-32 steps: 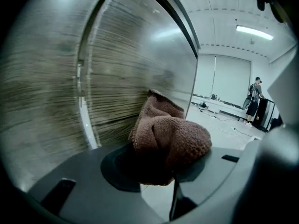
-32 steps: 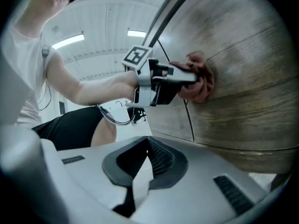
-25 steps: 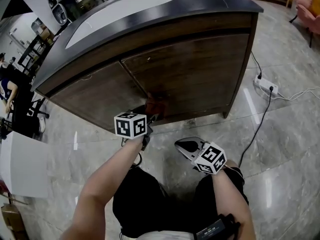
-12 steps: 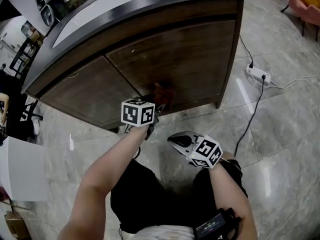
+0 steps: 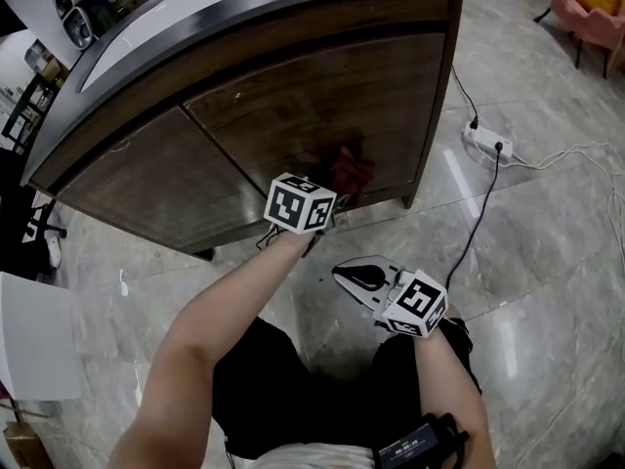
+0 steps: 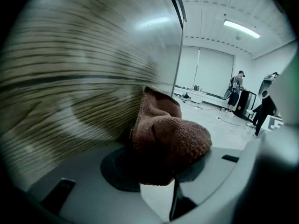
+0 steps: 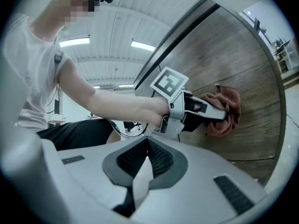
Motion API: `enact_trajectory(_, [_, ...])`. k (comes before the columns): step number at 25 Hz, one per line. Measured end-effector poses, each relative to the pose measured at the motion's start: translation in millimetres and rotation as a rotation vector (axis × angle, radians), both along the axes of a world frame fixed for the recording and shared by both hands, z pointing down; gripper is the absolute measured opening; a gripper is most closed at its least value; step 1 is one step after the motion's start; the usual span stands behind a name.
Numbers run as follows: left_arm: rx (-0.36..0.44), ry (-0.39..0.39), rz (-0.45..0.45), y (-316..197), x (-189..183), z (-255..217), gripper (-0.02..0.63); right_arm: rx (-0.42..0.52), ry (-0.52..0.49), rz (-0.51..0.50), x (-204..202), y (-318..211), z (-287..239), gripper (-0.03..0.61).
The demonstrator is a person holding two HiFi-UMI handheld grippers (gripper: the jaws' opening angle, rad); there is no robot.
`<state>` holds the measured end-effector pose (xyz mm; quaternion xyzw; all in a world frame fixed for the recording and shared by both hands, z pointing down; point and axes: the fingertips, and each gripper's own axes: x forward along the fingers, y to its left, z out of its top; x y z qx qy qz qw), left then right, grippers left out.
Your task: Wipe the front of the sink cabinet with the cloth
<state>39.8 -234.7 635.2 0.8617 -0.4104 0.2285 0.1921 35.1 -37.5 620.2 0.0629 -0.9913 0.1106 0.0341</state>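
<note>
A reddish-brown cloth (image 5: 352, 172) is pressed against the dark wooden front of the sink cabinet (image 5: 293, 115), low on the right-hand door. My left gripper (image 5: 330, 201) is shut on the cloth (image 6: 166, 139), which bulges out between its jaws right at the wood grain (image 6: 79, 78). From the right gripper view I see the left gripper (image 7: 212, 112) holding the cloth (image 7: 226, 111) on the cabinet door (image 7: 247, 73). My right gripper (image 5: 356, 277) hangs back over the floor, away from the cabinet, jaws shut with nothing between them.
A grey polished stone floor (image 5: 547, 262) surrounds the cabinet. A white power strip (image 5: 485, 142) with a black cable (image 5: 479, 233) lies on the floor to the right. Pink chairs (image 5: 586, 13) stand far right. The person's legs (image 5: 293, 379) are below the grippers.
My left gripper has slid the cloth to the right along the bottom of the cabinet front. The right gripper stayed back with only a small shift.
</note>
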Motion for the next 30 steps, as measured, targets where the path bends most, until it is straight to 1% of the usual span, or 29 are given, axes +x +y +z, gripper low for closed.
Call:
enact_trajectory(2, [0.014,0.009,0.036,-6.9,17.6,1.4,0.135,0.019,-0.014,0.075,19.1,-12.8,-6.6,0.012])
enact_trajectory(5, [0.038,0.02,0.096,-15.0,48.4,3.1,0.135,0.04,-0.028,0.223,56.2,-34.5,-16.4,0.012])
enact_trajectory(9, [0.067,0.051,0.142,-27.1,80.0,-0.6,0.135,0.083,-0.077,0.4,97.1,-58.0,-34.4,0.012])
enact_trajectory(11, [0.059,0.057,0.153,-32.5,95.1,6.9,0.135,0.068,-0.107,0.479,117.3,-65.1,-36.7,0.012])
enact_trajectory(13, [0.009,0.071,0.151,-26.4,112.1,28.1,0.135,0.006,-0.129,0.537,135.3,-56.2,-29.5,0.012])
enact_trajectory(15, [-0.034,0.104,0.149,-24.5,128.8,39.8,0.135,-0.026,-0.138,0.562,144.3,-51.6,-25.4,0.012])
enact_trajectory(18, [-0.047,0.155,0.138,-38.8,143.9,27.6,0.135,0.004,-0.155,0.554,137.7,-62.3,-36.5,0.012])
enact_trajectory(21, [-0.046,0.161,0.13,-40.8,146.4,24.4,0.135,0.022,-0.172,0.542,130.8,-65.4,-41.0,0.012])
enact_trajectory(24, [-0.026,0.157,0.103,-41.0,133.0,24.3,0.135,0.028,-0.179,0.537,129.7,-70.7,-35.8,0.012])
enact_trajectory(27, [0.0,0.126,0.081,-36.2,110.4,21.2,0.135,-0.001,-0.204,0.541,129.2,-80.4,-28.8,0.012])
enact_trajectory(30, [0.001,0.114,0.033,-25.5,83.4,20.4,0.135,-0.025,-0.213,0.515,115.8,-87.2,-20.3,0.012])
